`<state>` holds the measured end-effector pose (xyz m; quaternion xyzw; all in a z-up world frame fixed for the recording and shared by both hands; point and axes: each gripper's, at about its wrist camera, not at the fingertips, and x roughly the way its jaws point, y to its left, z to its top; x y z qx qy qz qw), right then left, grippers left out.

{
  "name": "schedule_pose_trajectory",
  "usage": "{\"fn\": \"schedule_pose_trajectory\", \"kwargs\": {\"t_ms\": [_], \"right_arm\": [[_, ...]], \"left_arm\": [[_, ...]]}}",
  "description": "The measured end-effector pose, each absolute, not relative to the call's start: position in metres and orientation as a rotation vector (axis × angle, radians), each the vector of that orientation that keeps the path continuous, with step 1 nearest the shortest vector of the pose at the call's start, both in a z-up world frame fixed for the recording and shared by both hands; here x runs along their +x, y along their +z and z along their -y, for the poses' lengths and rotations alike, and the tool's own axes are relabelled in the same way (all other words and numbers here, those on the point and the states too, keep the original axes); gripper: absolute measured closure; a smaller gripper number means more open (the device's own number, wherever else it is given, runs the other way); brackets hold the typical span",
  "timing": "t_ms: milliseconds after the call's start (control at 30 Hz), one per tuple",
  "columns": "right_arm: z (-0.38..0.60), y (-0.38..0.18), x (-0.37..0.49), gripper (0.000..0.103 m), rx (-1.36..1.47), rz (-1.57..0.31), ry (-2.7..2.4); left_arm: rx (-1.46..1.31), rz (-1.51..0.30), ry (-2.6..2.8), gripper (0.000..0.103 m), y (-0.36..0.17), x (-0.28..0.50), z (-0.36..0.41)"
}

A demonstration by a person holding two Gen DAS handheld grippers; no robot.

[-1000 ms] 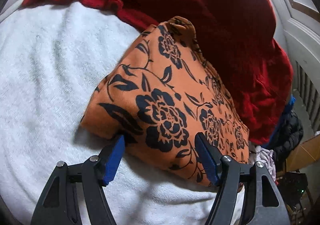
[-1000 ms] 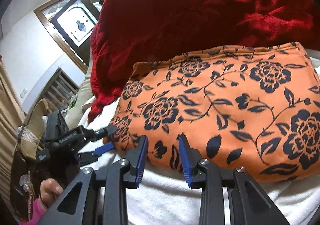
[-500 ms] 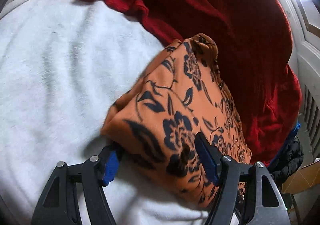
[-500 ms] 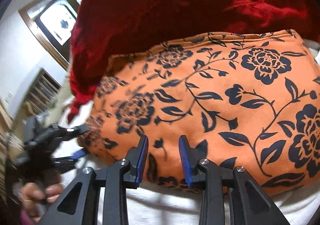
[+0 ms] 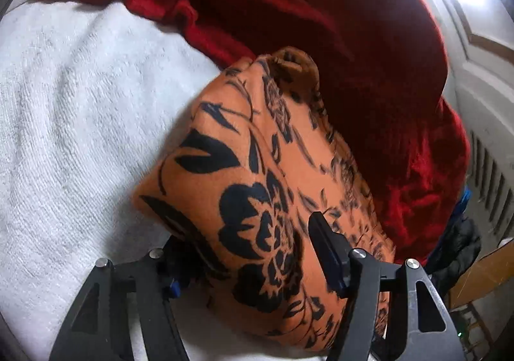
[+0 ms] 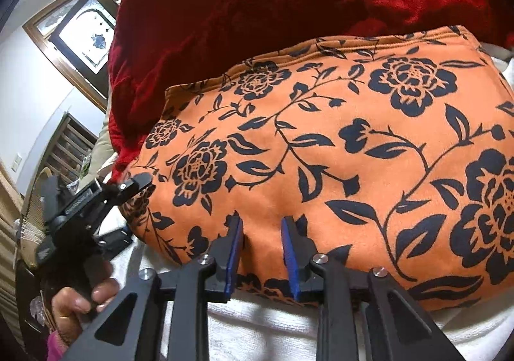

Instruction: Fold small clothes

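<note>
Both your jaws have just been closing on the near edge of the orange cloth, which lies on the white towel: the right gripper pinches a fold, the left gripper straddles its corner, so lifting may begin.

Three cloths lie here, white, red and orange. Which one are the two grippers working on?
The orange floral cloth. Both grippers straddle its near edge; the red blanket behind it and the white towel beneath go ungripped.
</note>
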<state>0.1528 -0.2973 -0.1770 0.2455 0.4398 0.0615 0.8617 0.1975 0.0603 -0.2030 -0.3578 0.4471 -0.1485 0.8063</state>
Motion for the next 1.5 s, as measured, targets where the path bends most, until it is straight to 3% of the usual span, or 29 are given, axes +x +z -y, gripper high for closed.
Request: {"fn": "schedule_pose_trajectory", "kwargs": {"t_ms": [33,67,100,233,500,733,800,867,933,1000,1067,1167,1300,1500], "right_arm": [[0.299,-0.175,0.152,0.076,0.519,-0.92,0.127],[0.301,-0.173,0.15,0.076,0.519,-0.915,0.123],[0.305,-0.169,0.146,0.076,0.513,-0.903,0.112],[0.326,-0.156,0.13,0.076,0.52,-0.841,0.06],[0.426,-0.128,0.09,0.077,0.707,-0.668,-0.127],[0.51,-0.105,0.047,0.076,0.909,-0.487,-0.241],[0.528,-0.1,0.035,0.076,0.952,-0.437,-0.27],[0.545,-0.098,0.027,0.076,0.984,-0.412,-0.284],[0.552,-0.097,0.024,0.076,0.999,-0.405,-0.294],[0.557,-0.096,0.023,0.075,1.011,-0.407,-0.278],[0.556,-0.093,0.023,0.074,0.999,-0.411,-0.253],[0.543,-0.087,0.027,0.074,0.934,-0.42,-0.232],[0.505,-0.081,0.044,0.074,0.866,-0.472,-0.091],[0.433,-0.074,0.067,0.074,0.727,-0.551,0.132]], "left_arm": [[-0.756,-0.953,-0.348,0.04,-0.199,0.201,-0.058],[-0.736,-0.937,-0.357,0.058,-0.195,0.202,-0.057],[-0.713,-0.931,-0.354,0.069,-0.193,0.202,-0.055],[-0.622,-0.862,-0.375,0.08,-0.173,0.197,-0.041],[-0.309,-0.677,-0.544,0.082,-0.093,0.158,0.04],[-0.037,-0.677,-0.746,0.083,-0.062,0.11,0.188],[0.026,-0.712,-0.791,0.082,-0.071,0.099,0.228],[0.086,-0.814,-0.844,0.072,-0.098,0.094,0.273],[0.111,-0.946,-0.856,0.071,-0.122,0.096,0.291],[0.092,-0.968,-0.86,0.069,-0.127,0.097,0.287],[0.058,-0.94,-0.906,0.047,-0.11,0.093,0.266],[0.032,-0.834,-0.957,0.026,-0.073,0.086,0.227],[0.071,-0.737,-0.88,0.024,-0.055,0.092,0.181],[0.067,-0.902,-0.635,0.024,-0.125,0.138,0.14]]}}
